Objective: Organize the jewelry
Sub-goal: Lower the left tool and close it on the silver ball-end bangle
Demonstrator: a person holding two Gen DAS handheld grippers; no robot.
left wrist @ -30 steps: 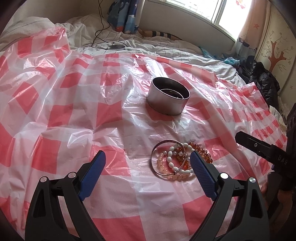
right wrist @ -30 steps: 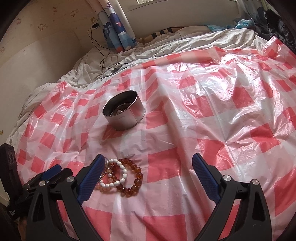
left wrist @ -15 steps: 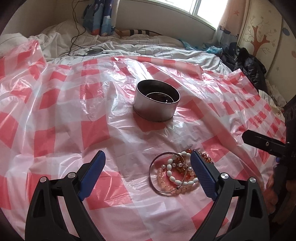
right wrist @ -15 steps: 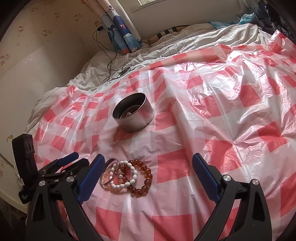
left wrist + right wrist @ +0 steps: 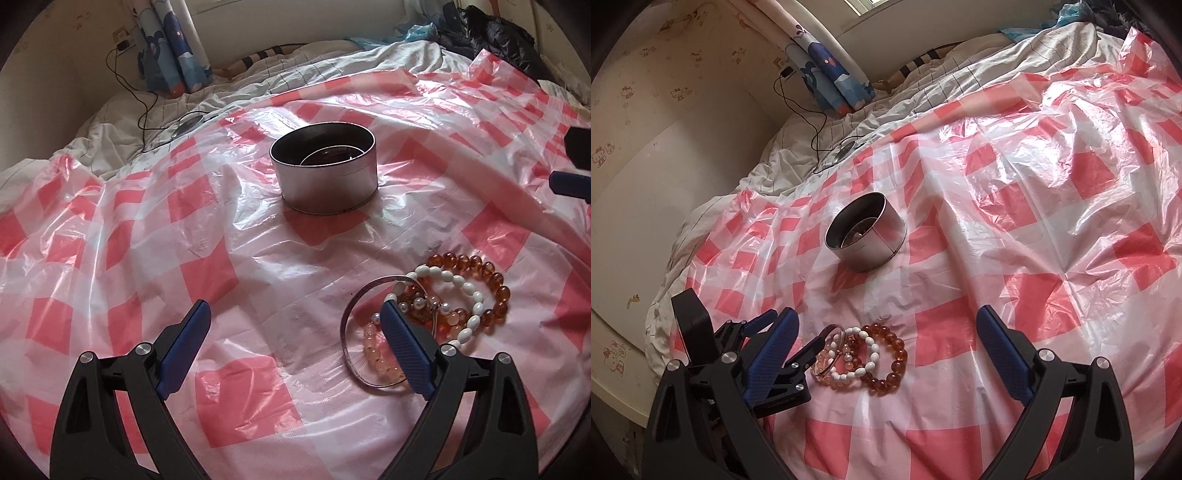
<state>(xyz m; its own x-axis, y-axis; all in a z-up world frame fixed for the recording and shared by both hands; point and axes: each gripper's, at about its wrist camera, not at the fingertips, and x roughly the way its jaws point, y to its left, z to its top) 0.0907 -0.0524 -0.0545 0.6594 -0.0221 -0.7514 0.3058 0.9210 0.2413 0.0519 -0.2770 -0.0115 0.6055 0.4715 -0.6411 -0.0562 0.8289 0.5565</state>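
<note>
Since a second ago the left gripper (image 5: 293,345) has dropped closer to the pile of bracelets, so that its right-hand blue pad now lies across the thin silver metal bangle (image 5: 351,314), where before the whole pile sat between the two pads. Its jaws are spread wide and pinch nothing; judging by this, a pick-up is being lined up but no bracelet is yet caught. The right gripper (image 5: 886,343) hangs over the same spot with its jaws likewise spread and empty. Overlapping the bangle on the red-and-white checked plastic sheet (image 5: 207,266) are a white oval-bead bracelet (image 5: 469,291), an amber round-bead bracelet (image 5: 495,280) and a pale pink bead bracelet (image 5: 376,354), all touching one another in one heap. Farther off on the sheet, well apart from the heap, stands the round silver metal tin (image 5: 325,181), upright with no lid on. Something dark with a curved edge lies in its bottom, perhaps jewelry already stowed, though I cannot tell what it is. Four bracelets still outside the tin suggest that most of the sorting remains.
</note>
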